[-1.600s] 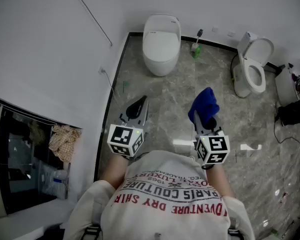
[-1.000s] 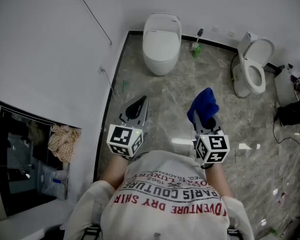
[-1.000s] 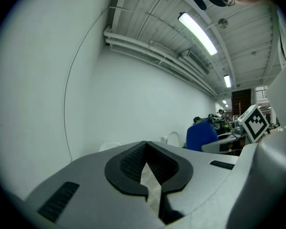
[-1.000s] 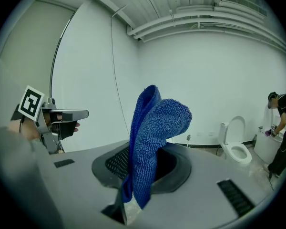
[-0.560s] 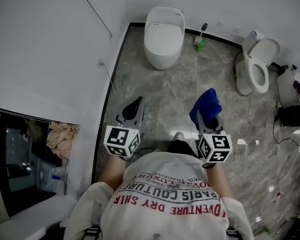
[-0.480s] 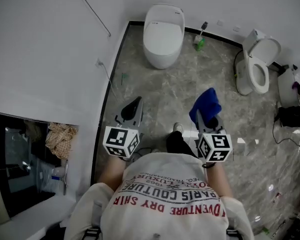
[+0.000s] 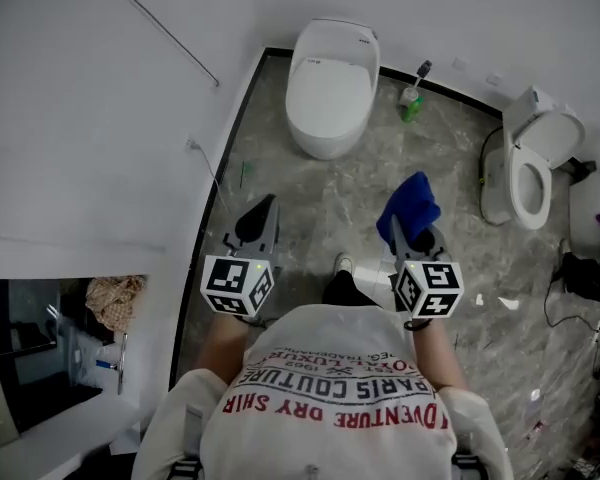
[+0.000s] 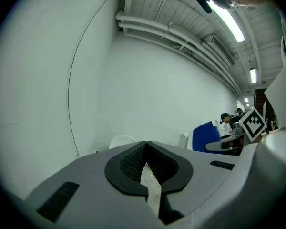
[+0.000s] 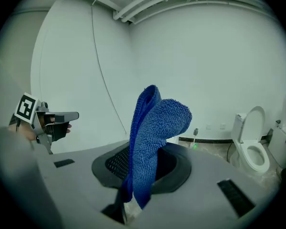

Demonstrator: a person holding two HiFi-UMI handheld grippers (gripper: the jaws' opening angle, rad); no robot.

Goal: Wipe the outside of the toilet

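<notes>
Right hand-held gripper [image 7: 410, 236] is clamped on a blue microfibre cloth [image 7: 408, 206]. Left hand-held gripper [image 7: 259, 218] has jaws together, nothing btw. them. The closed-lid toilet [image 7: 328, 86] stands at upper centre, well apart. Risk: the cloth seems pinched at its lower fold only, so hard rubbing may pull it out.

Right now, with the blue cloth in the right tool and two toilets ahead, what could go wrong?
1. The blue cloth is pinched only at its lower end in the right tool; its loose fold may slip out.
2. The closed-lid toilet and the open-seat toilet both stand ahead; the wrong one could get wiped.
3. The toilet brush beside the closed-lid toilet might get knocked over.
</notes>
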